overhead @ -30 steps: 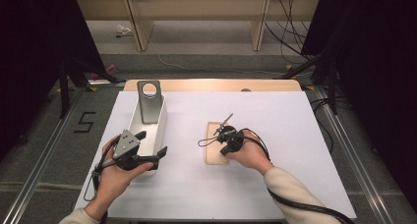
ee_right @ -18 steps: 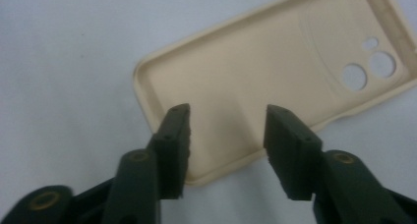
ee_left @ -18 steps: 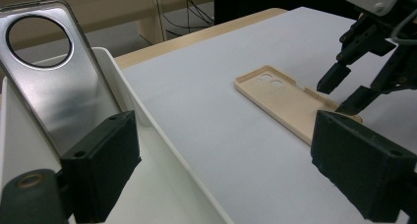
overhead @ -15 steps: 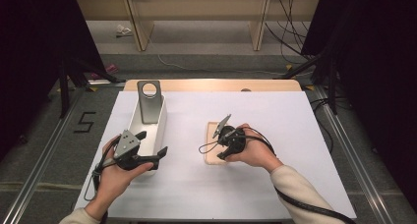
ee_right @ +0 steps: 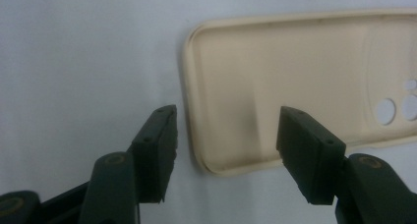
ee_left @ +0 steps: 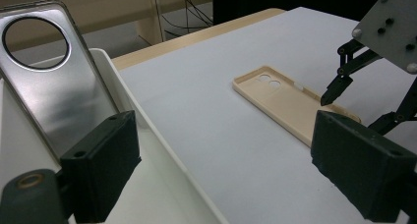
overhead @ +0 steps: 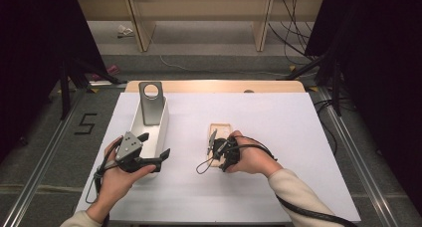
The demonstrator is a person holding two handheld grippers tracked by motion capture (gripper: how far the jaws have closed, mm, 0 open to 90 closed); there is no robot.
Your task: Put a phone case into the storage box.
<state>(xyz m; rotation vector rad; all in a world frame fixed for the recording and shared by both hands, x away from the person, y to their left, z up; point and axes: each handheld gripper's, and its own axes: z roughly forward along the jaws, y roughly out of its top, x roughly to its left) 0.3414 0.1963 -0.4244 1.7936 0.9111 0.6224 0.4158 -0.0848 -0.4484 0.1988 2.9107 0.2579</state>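
A beige phone case [overhead: 219, 130] lies hollow side up in the middle of the white table [overhead: 278, 132]. My right gripper [overhead: 218, 143] hovers over its near end. Its jaws have just been opening and now stand apart. In the right gripper view [ee_right: 226, 121] a corner of the case [ee_right: 295, 76] lies beneath the gap, and neither pad touches it. My left gripper [overhead: 155, 145] is open at the near end of a white bin [overhead: 163, 123]. A silver phone back [overhead: 151, 105] leans in that bin. The left gripper view [ee_left: 223, 150] looks past it [ee_left: 49, 81] to the case [ee_left: 285, 98].
The bin's rim [ee_left: 147, 130] runs under the left jaw. One of the right gripper's fingertips [ee_left: 335, 88] hangs just above the case. A wooden strip [overhead: 214, 86] edges the far side of the table. Shelving and cables stand beyond it.
The right gripper's jaws went from shut to apart, and that hand slid a little towards the table's near edge. The case, the left hand and the bin stayed put.
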